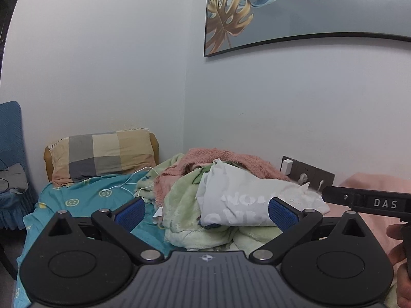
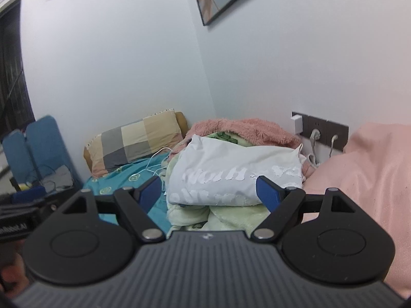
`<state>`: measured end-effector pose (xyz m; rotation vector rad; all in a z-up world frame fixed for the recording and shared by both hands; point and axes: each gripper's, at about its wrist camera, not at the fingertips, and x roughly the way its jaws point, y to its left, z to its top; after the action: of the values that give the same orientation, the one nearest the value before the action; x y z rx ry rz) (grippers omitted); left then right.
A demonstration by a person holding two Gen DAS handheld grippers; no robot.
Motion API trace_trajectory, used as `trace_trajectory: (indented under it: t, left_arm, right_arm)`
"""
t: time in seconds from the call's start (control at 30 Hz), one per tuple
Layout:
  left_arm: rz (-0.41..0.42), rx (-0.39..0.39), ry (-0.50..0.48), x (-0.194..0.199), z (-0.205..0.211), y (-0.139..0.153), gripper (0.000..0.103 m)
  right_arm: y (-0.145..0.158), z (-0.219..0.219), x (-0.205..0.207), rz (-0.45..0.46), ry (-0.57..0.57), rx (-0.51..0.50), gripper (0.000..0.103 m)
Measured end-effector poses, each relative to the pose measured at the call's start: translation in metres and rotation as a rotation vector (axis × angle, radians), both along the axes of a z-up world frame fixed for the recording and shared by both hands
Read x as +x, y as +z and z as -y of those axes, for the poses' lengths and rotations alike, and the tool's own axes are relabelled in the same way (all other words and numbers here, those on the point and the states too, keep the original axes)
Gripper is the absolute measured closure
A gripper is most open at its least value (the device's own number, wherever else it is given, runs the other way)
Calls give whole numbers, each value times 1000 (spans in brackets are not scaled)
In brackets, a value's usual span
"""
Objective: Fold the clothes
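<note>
A folded pale grey garment with white lettering (image 1: 244, 197) lies on top of a heap of green and pink fleece blankets (image 1: 185, 205) on the bed. It also shows in the right wrist view (image 2: 231, 174). My left gripper (image 1: 205, 211) is open and empty, held above the bed short of the garment. My right gripper (image 2: 208, 192) is open and empty, also short of the garment. The body of the right gripper shows at the right edge of the left wrist view (image 1: 370, 201).
A checked pillow (image 1: 102, 154) lies at the head of the bed on a teal sheet (image 1: 77, 200). A white cable (image 1: 128, 182) runs over the sheet. Wall sockets with plugs (image 2: 321, 133) sit behind the heap. A pink cushion (image 2: 364, 179) is at right, a blue chair (image 1: 10, 154) at left.
</note>
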<state>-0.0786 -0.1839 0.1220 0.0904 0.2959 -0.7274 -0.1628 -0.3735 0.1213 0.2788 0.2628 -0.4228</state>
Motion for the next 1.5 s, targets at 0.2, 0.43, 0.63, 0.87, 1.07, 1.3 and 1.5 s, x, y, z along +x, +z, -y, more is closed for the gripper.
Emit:
trace_trajectory:
  t: [0.2, 0.43, 0.63, 0.87, 1.07, 1.3, 1.5]
  left_arm:
    - [23, -9, 30, -9, -19, -14, 0]
    - [32, -5, 41, -10, -38, -36, 0]
    - [32, -24, 36, -9, -43, -42, 0]
    - [39, -35, 35, -7, -39, -43, 0]
    - [35, -20, 31, -4, -37, -46, 0]
    - [35, -19, 38, -4, -41, -47, 0]
    - [47, -31, 30, -9, -49, -42, 0]
  right_arm:
    - [-14, -17, 1, -3, -6, -39, 20]
    - [-30, -36, 8, -18, -31, -106, 21]
    - [-42, -46, 10, -21, -47, -137, 21]
    - [-40, -48, 8, -24, -72, -179, 21]
    - [-40, -48, 10, -33, -71, -165, 21]
    - [-37, -57, 8, -38, -69, -155, 21]
    - [-34, -64, 3, -39, -79, -162, 21]
